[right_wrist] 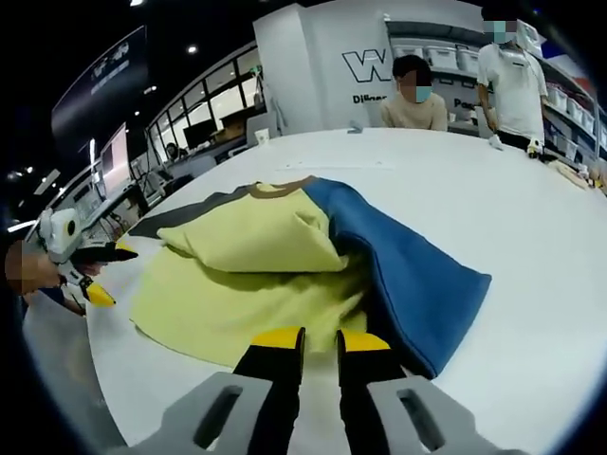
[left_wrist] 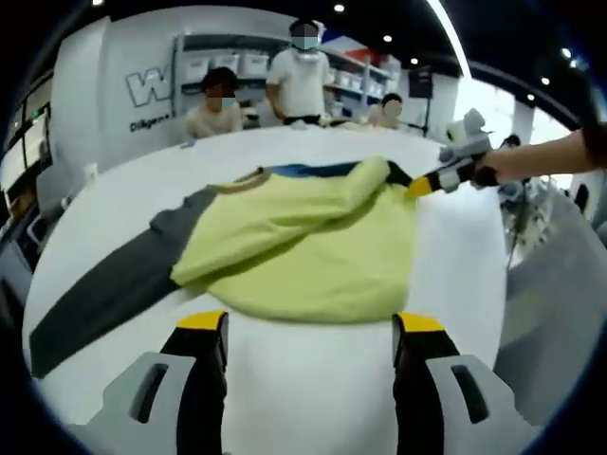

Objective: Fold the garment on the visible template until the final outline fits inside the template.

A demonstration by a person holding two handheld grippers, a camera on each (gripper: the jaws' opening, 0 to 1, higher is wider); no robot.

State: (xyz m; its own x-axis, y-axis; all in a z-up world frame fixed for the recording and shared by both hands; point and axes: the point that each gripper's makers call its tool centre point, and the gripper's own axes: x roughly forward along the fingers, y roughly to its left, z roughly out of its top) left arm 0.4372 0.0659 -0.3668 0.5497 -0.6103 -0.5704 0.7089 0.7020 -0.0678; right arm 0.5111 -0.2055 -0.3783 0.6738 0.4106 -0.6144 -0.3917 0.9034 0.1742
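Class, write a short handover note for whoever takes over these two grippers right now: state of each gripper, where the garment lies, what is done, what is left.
Left gripper: open, holding nothing, at the garment's yellow hem.
Right gripper: fingers nearly together, at the hem beside the blue sleeve; a grip cannot be told.
Garment: on the white table, yellow body partly folded over, grey sleeve spread out, blue sleeve spread out.
Done: first fold started.
Left: fold in both sleeves, finish folding. No template outline is visible.

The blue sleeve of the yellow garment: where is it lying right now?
In the right gripper view the blue sleeve lies spread on the white table, right of the yellow body, just ahead of the right gripper.
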